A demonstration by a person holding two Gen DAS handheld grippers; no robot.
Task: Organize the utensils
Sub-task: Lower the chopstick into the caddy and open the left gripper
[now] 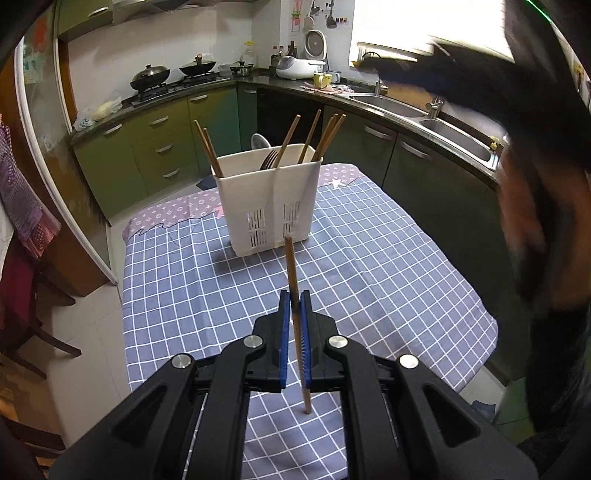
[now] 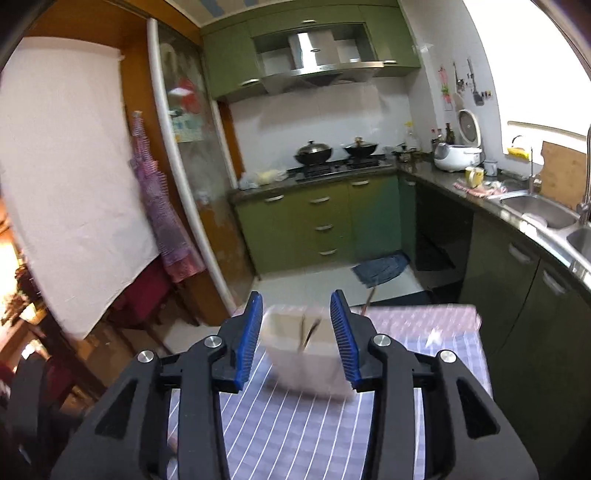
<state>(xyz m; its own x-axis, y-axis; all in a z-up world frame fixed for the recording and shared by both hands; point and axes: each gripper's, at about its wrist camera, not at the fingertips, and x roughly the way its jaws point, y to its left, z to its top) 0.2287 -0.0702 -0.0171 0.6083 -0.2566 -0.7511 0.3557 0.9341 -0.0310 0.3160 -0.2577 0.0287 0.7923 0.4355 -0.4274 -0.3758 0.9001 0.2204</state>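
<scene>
Small kitchen, lit hard by a bright window [image 1: 424, 26] over the double steel sink [image 1: 417, 110]. Green base cabinets [image 1: 159, 147] along two walls under a dark countertop [image 2: 436, 173]; green upper cabinets [image 2: 229, 55] flanking a steel range hood [image 2: 317, 55]. White tiled wall [image 2: 314, 114] behind a gas hob carrying two black woks [image 2: 314, 152]. White rice cooker [image 1: 299, 66] in the corner. Pale tiled floor [image 2: 314, 284] with a blue mat [image 2: 382, 267]. Checked blue tablecloth [image 1: 369, 266] across the table. Apron [image 2: 162, 206] hanging beside a glass sliding door [image 2: 184, 147].
</scene>
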